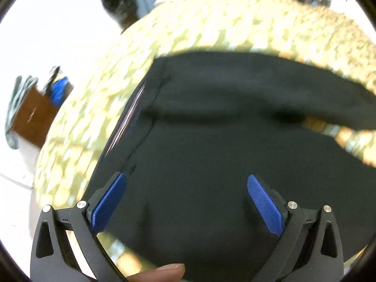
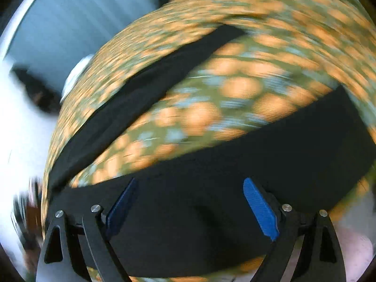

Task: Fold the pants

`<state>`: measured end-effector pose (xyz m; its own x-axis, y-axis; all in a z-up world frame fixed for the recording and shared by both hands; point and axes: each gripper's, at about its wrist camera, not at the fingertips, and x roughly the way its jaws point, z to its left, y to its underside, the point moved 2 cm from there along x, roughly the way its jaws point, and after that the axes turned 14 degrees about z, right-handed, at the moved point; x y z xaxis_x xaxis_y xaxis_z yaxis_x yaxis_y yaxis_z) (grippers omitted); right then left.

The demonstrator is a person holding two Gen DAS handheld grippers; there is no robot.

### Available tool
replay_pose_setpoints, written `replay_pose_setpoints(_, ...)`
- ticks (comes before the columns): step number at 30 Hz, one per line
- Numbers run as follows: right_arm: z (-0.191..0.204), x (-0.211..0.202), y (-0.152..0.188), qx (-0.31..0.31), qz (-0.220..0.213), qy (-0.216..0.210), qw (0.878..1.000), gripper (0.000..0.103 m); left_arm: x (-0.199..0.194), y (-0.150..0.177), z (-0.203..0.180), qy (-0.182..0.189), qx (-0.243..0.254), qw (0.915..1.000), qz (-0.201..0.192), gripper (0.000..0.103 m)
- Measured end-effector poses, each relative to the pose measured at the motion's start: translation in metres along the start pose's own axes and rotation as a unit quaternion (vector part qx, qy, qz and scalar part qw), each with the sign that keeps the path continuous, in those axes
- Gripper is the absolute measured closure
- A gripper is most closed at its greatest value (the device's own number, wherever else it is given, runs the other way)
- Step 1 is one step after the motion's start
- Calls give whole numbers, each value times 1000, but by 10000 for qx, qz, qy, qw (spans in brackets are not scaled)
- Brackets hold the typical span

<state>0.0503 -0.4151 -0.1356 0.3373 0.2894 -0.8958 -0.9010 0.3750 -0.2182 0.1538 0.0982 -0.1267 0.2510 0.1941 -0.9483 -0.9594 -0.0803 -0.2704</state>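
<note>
Pants [image 1: 211, 152] spread flat on the patterned bed [image 1: 211, 23], both legs splayed apart toward its far edge.
Left hand-held gripper [image 1: 187, 179] and right hand-held gripper [image 2: 190, 183] hover wide and empty above the cloth; best to pinch one leg at waist and hem together, then carry it squarely over the other.
</note>
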Motion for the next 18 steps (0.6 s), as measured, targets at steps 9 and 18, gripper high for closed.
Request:
replay_pose_setpoints(9,173,96,-108,-2307,370,-411,9715,13,24,-126,-85,-42,178,9997,-190,0)
replay_pose_setpoints(18,-39,126,-234,-1442,839,1643,9722,13,100,-105,1,-193,-671,9971,287,0)
